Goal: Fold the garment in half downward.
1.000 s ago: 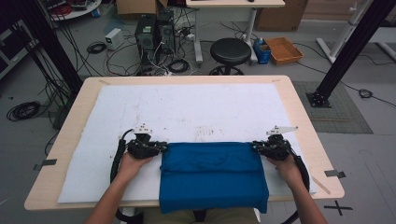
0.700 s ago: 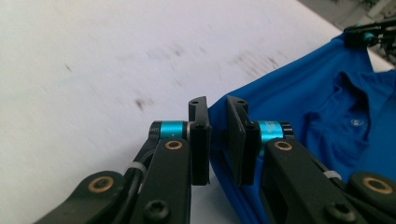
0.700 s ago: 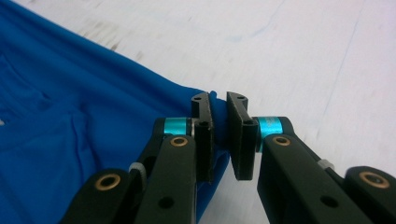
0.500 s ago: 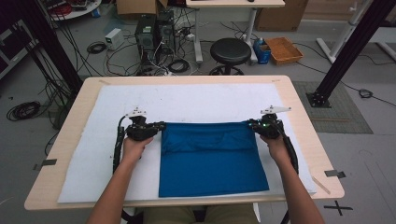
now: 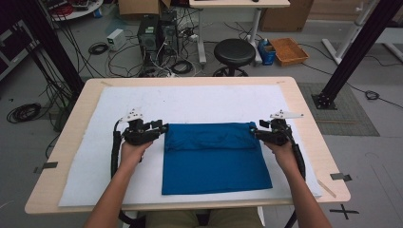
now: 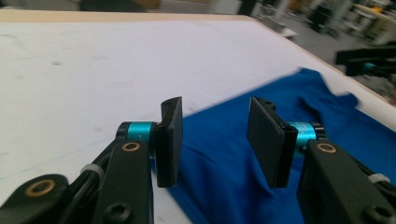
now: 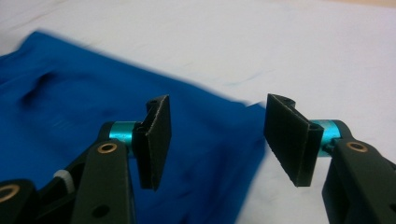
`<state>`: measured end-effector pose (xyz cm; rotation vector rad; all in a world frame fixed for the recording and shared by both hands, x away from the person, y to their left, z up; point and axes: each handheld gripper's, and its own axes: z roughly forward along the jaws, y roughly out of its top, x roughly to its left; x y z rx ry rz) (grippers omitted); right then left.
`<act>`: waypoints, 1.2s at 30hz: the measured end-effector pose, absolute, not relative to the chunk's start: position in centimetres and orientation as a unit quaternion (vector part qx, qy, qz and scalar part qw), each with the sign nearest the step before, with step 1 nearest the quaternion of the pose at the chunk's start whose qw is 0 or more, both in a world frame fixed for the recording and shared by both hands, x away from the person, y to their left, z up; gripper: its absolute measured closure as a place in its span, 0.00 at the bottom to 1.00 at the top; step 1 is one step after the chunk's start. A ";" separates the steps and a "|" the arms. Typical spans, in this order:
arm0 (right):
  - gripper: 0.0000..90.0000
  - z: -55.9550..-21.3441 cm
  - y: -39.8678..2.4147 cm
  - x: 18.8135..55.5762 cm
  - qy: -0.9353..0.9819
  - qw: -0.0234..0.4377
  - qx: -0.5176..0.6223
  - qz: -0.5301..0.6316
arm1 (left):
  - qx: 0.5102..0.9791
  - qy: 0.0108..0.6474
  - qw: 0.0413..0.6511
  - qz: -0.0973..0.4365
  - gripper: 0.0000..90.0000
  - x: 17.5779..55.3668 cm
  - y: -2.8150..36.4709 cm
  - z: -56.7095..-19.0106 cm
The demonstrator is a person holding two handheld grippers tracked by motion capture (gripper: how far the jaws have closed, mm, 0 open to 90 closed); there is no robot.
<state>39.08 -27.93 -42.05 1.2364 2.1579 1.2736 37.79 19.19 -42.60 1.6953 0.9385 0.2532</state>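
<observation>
A blue cloth (image 5: pixel 214 161) lies flat on the white mat (image 5: pixel 204 102), with a doubled band along its far edge. My left gripper (image 5: pixel 161 128) hovers at the cloth's far left corner and my right gripper (image 5: pixel 255 134) at its far right corner. Both sets of jaws have just been opening and now stand apart. In the left gripper view the gripper (image 6: pixel 214 140) has nothing pinched, and the cloth (image 6: pixel 233 186) lies below it. The right gripper view shows the same for that gripper (image 7: pixel 217 140), with the cloth's corner (image 7: pixel 70 116) under it.
The mat covers most of the wooden table (image 5: pixel 313 156). Bare mat stretches beyond the cloth toward the far edge. On the floor behind the table stand a black stool (image 5: pixel 234 52), a computer tower (image 5: pixel 154 33) with loose cables, and a brown tray (image 5: pixel 288 50).
Both grippers carried the cloth's edge away from the person, spreading the cloth on the mat. Their jaws, shut on the corners before, now stand open off the cloth.
</observation>
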 end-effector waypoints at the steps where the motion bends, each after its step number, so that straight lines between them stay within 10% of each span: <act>1: 0.49 -42.1 -27.8 38.6 0.769 0.164 0.425 0.449 | 0.724 0.391 0.559 0.099 0.61 37.5 19.0 -42.9; 9: 0.71 -43.7 -26.8 37.9 0.812 0.140 0.391 0.410 | 0.780 0.363 0.504 0.073 0.64 36.8 16.8 -44.8; 15: 0.96 -44.1 -26.9 38.1 0.820 0.132 0.380 0.408 | 0.797 0.353 0.481 0.091 0.95 36.5 15.9 -44.9; 30: 0.96 -43.3 -29.0 33.9 0.831 0.093 0.310 0.452 | 0.797 0.297 0.523 0.050 0.95 32.4 18.0 -43.9; 36: 0.68 -43.0 -29.2 33.3 0.812 0.067 0.344 0.467 | 0.772 0.327 0.542 0.052 0.67 32.3 18.1 -42.8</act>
